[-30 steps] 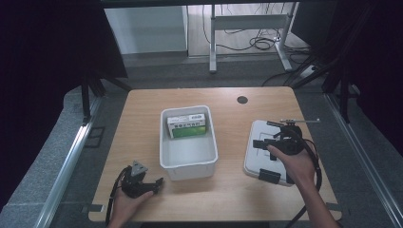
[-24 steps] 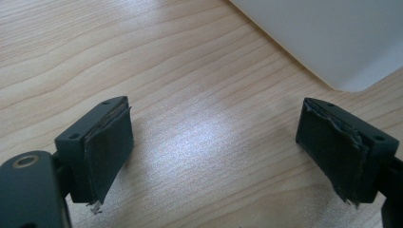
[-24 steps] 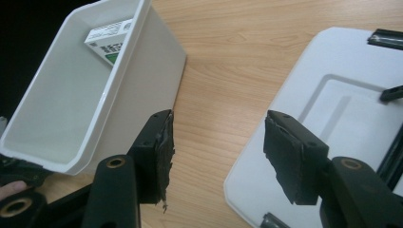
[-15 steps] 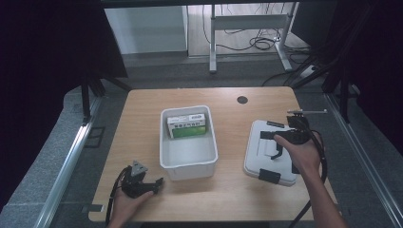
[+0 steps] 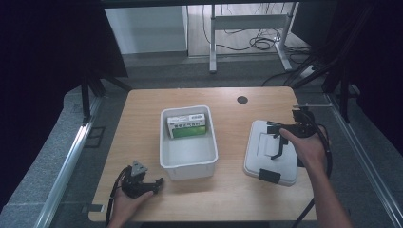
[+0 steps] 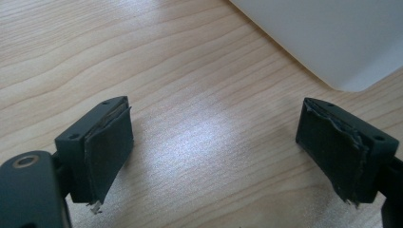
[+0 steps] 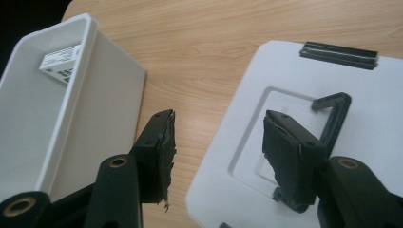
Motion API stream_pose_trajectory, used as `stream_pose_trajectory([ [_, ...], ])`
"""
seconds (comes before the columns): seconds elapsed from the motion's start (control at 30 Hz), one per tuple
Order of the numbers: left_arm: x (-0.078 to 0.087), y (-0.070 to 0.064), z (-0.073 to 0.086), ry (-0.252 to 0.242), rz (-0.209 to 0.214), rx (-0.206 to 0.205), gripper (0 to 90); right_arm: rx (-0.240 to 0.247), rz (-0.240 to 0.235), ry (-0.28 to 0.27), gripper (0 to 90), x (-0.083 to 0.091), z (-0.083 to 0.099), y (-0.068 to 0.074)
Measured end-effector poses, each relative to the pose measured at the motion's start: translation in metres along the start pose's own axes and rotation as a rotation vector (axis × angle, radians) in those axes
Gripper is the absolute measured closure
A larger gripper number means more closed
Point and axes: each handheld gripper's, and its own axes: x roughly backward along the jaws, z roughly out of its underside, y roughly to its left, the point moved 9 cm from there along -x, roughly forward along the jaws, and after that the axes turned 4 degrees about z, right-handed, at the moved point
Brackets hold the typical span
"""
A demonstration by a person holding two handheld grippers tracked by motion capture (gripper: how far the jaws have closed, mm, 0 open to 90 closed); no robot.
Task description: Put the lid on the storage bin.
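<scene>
A white bin (image 5: 188, 164) stands mid-table with a green and white box (image 5: 187, 126) lying at its far end. To its right lies a white lid (image 5: 266, 161) with a black handle (image 5: 278, 146) and black clips. My right gripper (image 5: 278, 129) hovers open over the lid's far part. In the right gripper view the right gripper (image 7: 216, 142) has one jaw above the lid's recess beside the handle (image 7: 335, 114) and the other above bare wood next to the bin (image 7: 62, 118). My left gripper (image 5: 151, 184) rests open near the front left edge, holding nothing, as the left gripper (image 6: 214, 142) also shows.
The wooden table (image 5: 142, 114) has a dark round hole (image 5: 242, 99) at the back. A corner of the bin (image 6: 332, 38) sits just beyond the left jaws. A desk frame and cables (image 5: 256, 42) lie on the floor behind the table.
My right hand and gripper have drifted a little toward the far right over the lid. The left gripper has stayed put.
</scene>
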Motion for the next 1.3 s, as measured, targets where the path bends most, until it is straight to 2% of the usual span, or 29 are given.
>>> stream_pose_trajectory([
  [0.13,0.0,0.0,0.0,0.0,0.0,0.0,12.0,-0.02,0.015,0.012,45.9,-0.002,-0.001,-0.008],
  [0.27,0.0,0.0,0.0,0.0,0.0,0.0,12.0,-0.021,0.04,0.023,46.2,-0.006,0.001,-0.015],
  [0.5,0.0,0.0,0.0,0.0,0.0,0.0,12.0,-0.065,0.079,0.06,46.2,-0.012,0.006,-0.038],
  [0.83,0.0,0.0,0.0,0.0,0.0,-0.001,12.0,-0.121,0.09,0.086,46.5,-0.023,0.017,-0.062],
  [0.97,0.0,0.0,0.0,0.0,0.0,-0.001,12.0,-0.129,0.099,0.103,47.1,-0.029,0.02,-0.064],
  [1.3,0.0,0.0,0.0,0.0,0.0,-0.001,12.0,-0.108,0.138,0.151,49.9,-0.044,0.023,-0.064],
])
